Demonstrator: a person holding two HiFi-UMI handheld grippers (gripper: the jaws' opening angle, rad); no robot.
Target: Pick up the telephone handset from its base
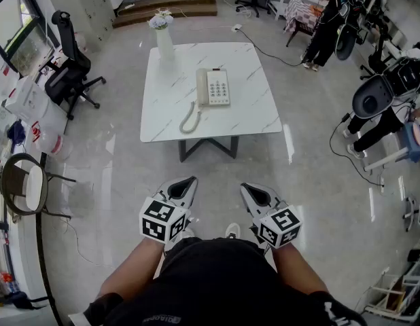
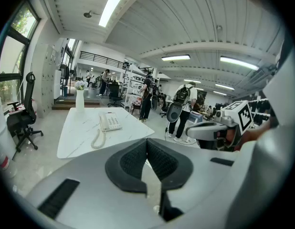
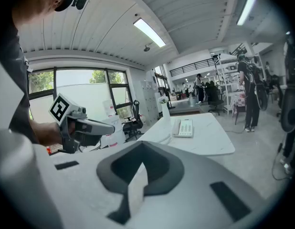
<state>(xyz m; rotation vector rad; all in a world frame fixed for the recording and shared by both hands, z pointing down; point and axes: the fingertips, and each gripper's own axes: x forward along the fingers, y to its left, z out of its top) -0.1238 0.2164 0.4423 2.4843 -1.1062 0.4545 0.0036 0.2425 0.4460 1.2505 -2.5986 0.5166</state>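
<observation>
Lying on its cream base (image 1: 218, 87), matching handset (image 1: 202, 87), cord (image 1: 189, 121) coiled

White marble-look square table (image 1: 170, 107) sits mid-floor, a tall white vase of flowers (image 1: 164, 43) on its far corner, black swivel office chair (image 1: 71, 70) off left, wooden steps (image 1: 166, 7) beyond.
</observation>
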